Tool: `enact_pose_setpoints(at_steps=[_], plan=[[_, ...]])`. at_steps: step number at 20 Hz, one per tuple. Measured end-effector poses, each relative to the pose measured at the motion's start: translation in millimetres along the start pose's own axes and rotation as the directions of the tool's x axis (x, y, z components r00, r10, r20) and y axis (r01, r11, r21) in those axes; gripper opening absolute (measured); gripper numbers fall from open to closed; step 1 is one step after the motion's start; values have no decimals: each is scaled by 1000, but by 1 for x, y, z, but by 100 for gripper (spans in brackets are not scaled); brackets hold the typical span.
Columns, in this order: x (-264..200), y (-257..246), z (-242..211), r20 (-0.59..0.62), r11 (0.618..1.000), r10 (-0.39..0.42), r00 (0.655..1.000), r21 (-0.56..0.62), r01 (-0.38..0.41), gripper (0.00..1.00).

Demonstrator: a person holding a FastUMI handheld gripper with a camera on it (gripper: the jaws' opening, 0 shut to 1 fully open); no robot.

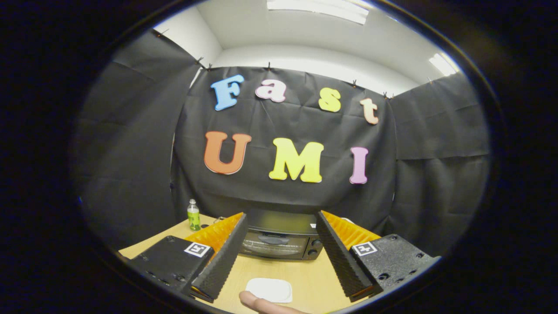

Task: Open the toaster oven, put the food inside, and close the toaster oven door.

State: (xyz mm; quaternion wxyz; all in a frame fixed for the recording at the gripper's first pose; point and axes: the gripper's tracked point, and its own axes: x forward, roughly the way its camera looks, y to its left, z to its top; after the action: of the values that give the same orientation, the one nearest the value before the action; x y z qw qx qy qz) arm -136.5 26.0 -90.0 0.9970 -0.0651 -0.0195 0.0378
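1. Toaster oven (279,240) stood at the far edge of the wooden bench (314,279), against the black cloth wall, beyond the jaws; it was black, door closed, with two knobs on its right side.
2. Gripper (281,257) jaws were wide apart, holding nothing.
3. A white flat food item (269,290) lay between the jaws, a fingertip (253,301) beside it.
4. A green-labelled bottle (193,215) stood at the bench's far left corner; its writing was unreadable.
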Motion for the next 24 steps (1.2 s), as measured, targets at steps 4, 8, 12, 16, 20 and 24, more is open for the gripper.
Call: enact_pose_setpoints(at_steps=[4,8,12,16,20,24], plan=[[-42,-5,15,37,998,43,998,41,-45,100],[-66,-21,15,60,995,-3,998,104,-3,100],[-66,-19,2,26,996,7,1000,92,-9,100],[-60,-37,-1,26,996,-48,999,82,46,100],[-54,-43,-9,2,993,-50,999,110,49,100],[-50,-43,-18,-14,994,-39,999,101,41,100]])
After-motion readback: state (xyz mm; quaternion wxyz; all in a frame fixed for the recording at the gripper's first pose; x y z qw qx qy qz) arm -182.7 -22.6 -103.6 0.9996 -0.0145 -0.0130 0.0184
